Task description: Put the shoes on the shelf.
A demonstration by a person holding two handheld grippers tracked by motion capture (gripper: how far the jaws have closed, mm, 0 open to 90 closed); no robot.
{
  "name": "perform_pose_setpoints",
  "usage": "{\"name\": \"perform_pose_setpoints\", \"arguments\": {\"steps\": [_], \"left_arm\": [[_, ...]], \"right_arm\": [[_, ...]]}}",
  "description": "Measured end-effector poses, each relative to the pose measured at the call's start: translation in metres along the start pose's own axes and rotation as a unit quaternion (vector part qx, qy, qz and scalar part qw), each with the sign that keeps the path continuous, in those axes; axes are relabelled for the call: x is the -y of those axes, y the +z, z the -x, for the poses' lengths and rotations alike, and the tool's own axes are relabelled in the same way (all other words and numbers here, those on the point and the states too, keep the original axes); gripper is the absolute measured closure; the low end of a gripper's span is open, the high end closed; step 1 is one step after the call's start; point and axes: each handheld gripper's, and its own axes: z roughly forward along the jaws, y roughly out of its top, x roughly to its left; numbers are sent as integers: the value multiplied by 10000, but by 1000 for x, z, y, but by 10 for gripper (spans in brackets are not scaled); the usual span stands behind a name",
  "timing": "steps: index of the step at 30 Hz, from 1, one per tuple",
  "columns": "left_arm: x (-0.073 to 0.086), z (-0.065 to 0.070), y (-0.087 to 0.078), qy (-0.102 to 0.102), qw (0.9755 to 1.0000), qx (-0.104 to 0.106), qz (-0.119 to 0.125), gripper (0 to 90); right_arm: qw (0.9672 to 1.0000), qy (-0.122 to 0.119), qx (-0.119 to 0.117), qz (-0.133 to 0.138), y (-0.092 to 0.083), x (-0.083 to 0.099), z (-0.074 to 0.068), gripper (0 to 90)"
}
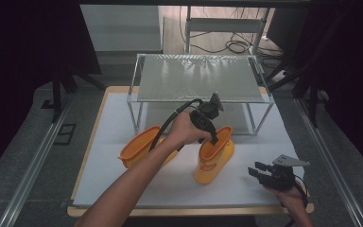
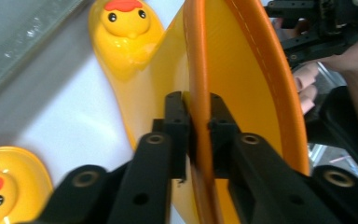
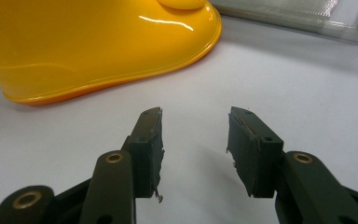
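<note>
A yellow rubber boot (image 1: 216, 163) with a duck face on its toe stands upright in the middle of the white table. My left gripper (image 1: 213, 138) comes down on the boot's top and is shut on the orange rim (image 2: 200, 70), one pad inside the shaft and one outside, as the left gripper view (image 2: 198, 116) shows. A second yellow boot (image 1: 139, 146) lies on its side to the left; its toe (image 2: 4, 182) is close by. My right gripper (image 1: 255, 171) rests low near the table's front right, open (image 3: 195, 123) and holding nothing, with the boot's foot (image 3: 98, 42) just beyond it.
A metal-framed rack (image 1: 198, 78) with a glass-like top shelf stands at the back of the table, right behind the boots; its lower edge (image 3: 298, 14) is near the upright boot. White table surface (image 1: 137, 184) lies in front of the boots.
</note>
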Motion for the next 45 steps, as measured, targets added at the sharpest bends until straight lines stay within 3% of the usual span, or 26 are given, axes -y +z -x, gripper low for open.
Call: {"name": "perform_pose_setpoints", "arguments": {"steps": [7, 12, 18, 23, 30, 37, 45], "left_arm": [[-1, 3, -5, 49, 10000, 56, 29, 862], [1, 16, -23, 294, 9995, 24, 100, 864], [19, 20, -48, 221, 9991, 29, 365, 866], [41, 19, -69, 277, 9986, -117, 446, 866], [76, -5, -80, 76, 9981, -265, 545, 866], [103, -32, -65, -99, 9985, -310, 443, 866], [123, -39, -64, -109, 9983, -314, 479, 865]], "right_arm": [[10000, 44, 33, 8, -1, 0, 2, 550], [9999, 62, 55, 59, -3, 0, 3, 550], [9999, 58, 43, 83, -5, -1, 2, 551], [9999, 63, 46, 84, -5, -1, 2, 551], [10000, 74, 46, 42, -2, -1, 1, 551], [10000, 50, 50, 7, 0, 0, 1, 552], [10000, 65, 48, 0, 1, 1, 2, 552]]}}
